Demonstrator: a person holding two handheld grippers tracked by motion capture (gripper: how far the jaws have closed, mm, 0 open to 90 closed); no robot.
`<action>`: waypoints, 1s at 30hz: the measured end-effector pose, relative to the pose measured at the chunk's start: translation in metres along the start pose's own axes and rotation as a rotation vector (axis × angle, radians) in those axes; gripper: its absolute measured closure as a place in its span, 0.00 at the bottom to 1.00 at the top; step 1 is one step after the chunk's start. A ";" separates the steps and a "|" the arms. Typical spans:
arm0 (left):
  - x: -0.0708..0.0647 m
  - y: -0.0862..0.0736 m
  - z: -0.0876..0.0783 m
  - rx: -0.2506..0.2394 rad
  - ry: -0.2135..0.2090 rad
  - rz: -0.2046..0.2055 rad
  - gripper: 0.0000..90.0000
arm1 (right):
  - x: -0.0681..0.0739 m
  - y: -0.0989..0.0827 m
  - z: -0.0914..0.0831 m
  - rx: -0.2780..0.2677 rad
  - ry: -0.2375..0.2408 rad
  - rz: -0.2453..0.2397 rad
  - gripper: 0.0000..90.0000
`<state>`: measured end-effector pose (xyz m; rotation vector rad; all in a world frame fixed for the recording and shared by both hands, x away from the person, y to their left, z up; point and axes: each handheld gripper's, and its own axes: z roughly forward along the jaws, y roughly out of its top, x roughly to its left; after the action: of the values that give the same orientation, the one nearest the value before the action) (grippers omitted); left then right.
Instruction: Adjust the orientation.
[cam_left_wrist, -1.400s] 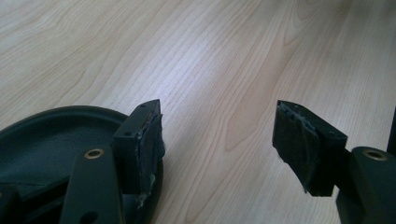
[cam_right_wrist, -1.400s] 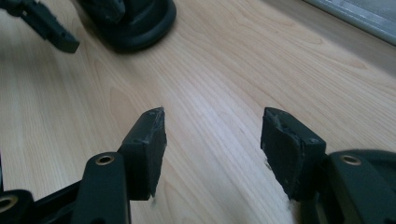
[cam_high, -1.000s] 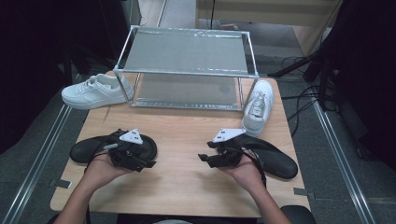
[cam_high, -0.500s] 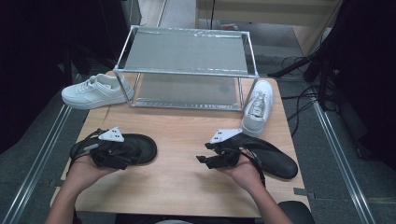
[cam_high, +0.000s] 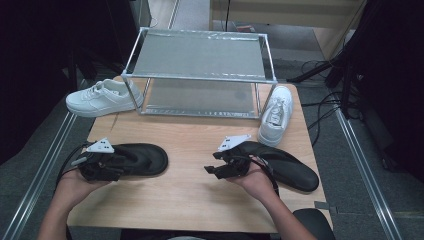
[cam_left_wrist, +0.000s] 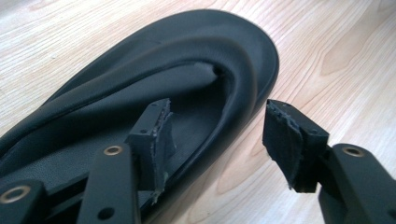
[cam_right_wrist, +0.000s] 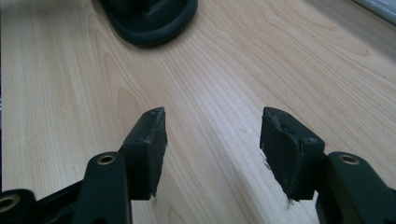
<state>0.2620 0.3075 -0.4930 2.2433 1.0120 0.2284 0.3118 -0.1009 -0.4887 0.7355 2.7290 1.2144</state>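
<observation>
Left gripper (cam_left_wrist: 217, 140) jaws just narrowing, not pinching, straddling the left black flip-flop's (cam_left_wrist: 140, 93) right edge. Right gripper (cam_right_wrist: 212, 140) spread over bare table (cam_right_wrist: 233, 70), flip-flop's toe far-left.

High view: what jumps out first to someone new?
The metal two-shelf rack at the table's far edge, flanked by two white sneakers. Nearer, two black flip-flops: the left gripper, its jaws just closing, straddles the edge of the left flip-flop; the right gripper hovers open beside the right flip-flop.
</observation>
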 end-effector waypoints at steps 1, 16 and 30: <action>0.001 -0.002 0.002 -0.002 -0.005 0.013 0.50 | 0.000 0.001 0.001 0.000 0.002 0.000 0.47; 0.012 -0.006 0.019 0.031 -0.091 0.040 0.62 | 0.001 0.003 0.004 0.004 0.007 -0.009 0.47; 0.005 0.005 0.018 0.053 -0.113 0.074 0.91 | 0.002 0.002 0.004 0.011 0.011 -0.008 0.47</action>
<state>0.2762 0.2995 -0.5042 2.3166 0.8858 0.1071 0.3114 -0.0963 -0.4897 0.7198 2.7464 1.2069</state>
